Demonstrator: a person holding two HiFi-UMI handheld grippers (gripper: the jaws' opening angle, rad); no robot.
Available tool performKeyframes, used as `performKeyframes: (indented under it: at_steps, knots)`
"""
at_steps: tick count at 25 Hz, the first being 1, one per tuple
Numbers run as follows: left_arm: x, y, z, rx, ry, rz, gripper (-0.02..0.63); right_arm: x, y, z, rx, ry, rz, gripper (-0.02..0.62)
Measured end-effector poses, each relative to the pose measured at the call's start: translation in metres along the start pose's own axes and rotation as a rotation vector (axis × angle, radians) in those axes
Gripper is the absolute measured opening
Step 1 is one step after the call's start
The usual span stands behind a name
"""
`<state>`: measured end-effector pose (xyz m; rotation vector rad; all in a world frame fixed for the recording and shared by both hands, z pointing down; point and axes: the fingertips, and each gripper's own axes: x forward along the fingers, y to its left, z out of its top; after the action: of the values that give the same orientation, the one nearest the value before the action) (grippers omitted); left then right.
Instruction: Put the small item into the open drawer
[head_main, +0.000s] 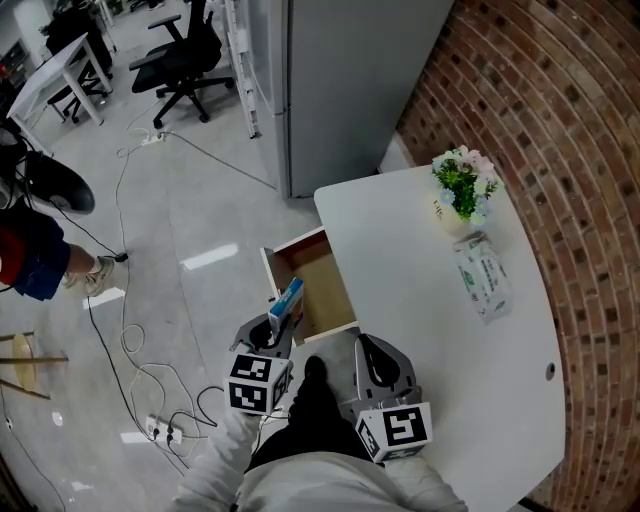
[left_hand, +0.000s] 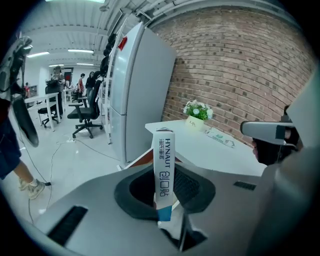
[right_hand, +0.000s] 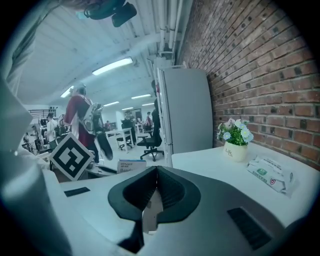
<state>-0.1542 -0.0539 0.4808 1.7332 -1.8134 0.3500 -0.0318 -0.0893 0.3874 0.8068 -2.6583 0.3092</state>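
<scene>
Left gripper (left_hand: 165, 186) is clamped on a small box (left_hand: 164, 167), white with a blue end, which stands upright between the jaws and sticks out past their tips. Seen from the head camera, this box sits at the near left corner of the open drawer (head_main: 322, 285); whether it is already inside the drawer's walls cannot be told. Just right of the drawer's near end, the right gripper (right_hand: 152, 194) has its jaws pressed together with nothing between them, hovering at the edge of the white table (head_main: 430, 330) from which the drawer juts out. Beyond the drawer on the tabletop, to its right, lies a wipes pack (head_main: 482, 276), and past that stands a flowerpot (head_main: 460, 192). Behind the drawer rises a grey cabinet (head_main: 350, 80), with a brick wall (head_main: 565, 140) to the far right and an office chair (head_main: 180, 60) to the far left.
</scene>
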Motion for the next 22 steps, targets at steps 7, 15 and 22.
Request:
performKeyframes:
  at_steps: [7,15,22]
  knots:
    - [0.047,0.004,0.008,0.032,0.047,-0.005,0.075,0.020,-0.022,0.000,0.039,0.005,-0.018,0.026]
    - [0.101,0.005,-0.007,0.103,0.149,-0.075,0.075,0.032,-0.031,-0.007,0.104,0.014,-0.090,0.026]
    - [0.139,0.004,-0.038,0.209,0.279,-0.190,0.074,0.036,-0.039,-0.016,0.168,0.004,-0.230,0.026]
